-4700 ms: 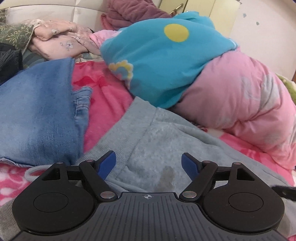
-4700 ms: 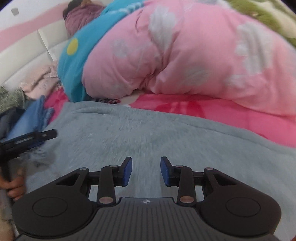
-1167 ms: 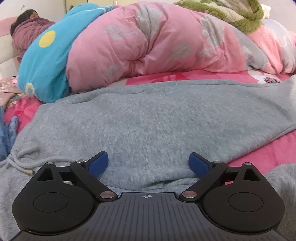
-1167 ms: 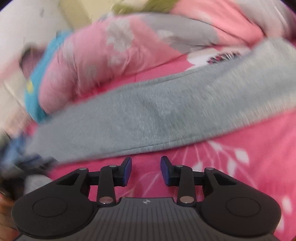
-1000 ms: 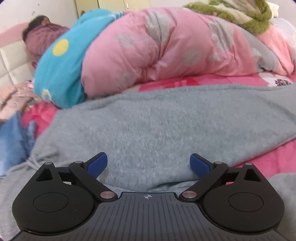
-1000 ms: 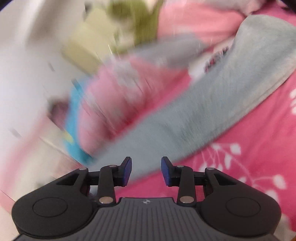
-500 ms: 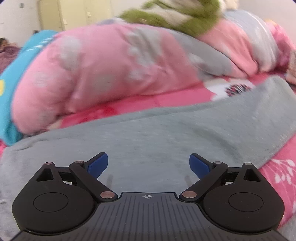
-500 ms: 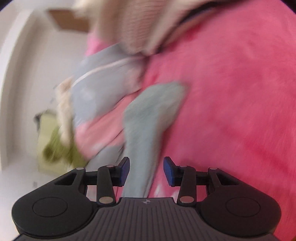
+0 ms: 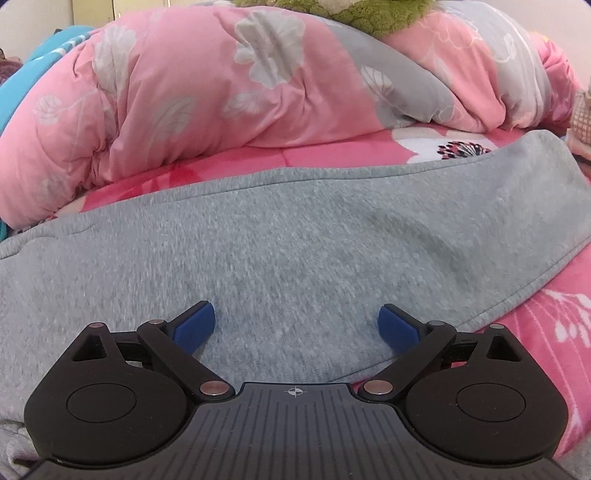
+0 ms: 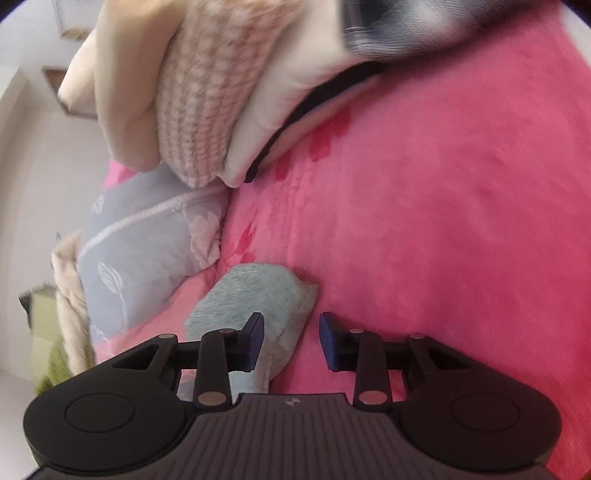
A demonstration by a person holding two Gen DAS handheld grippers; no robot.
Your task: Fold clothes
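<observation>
1. One grey garment [image 9: 295,236], soft fleece and seemingly a pair of sweatpants, lies spread flat across the pink bedcover [image 9: 554,332]. In my left camera it fills the middle of the view, running from the left edge to a hemmed end at upper right.
2. In my right camera only one narrow end of that grey garment [image 10: 255,291] shows, lying on the pink bedcover [image 10: 443,221] and reaching back under the tool.
3. My left gripper [image 9: 296,325] hangs just above the grey cloth with its two blue-tipped fingers [image 9: 194,325] spread wide and nothing between them.
4. My right gripper [image 10: 291,341] has its two fingers parted too, though by a narrower gap. The left fingertip [image 10: 253,341] overlaps the grey end; the right one is over bare pink cover. No cloth is pinched.
5. Behind the garment in the left view sits one bulky pink quilt [image 9: 221,92] with grey leaf prints, and one green fuzzy item [image 9: 369,14] on top of it.
6. In the right view I count one folded stack [image 10: 207,92] of cream and pink knit cloth at top, and one grey floral pillow [image 10: 147,251] to the left, just beside the grey end.
</observation>
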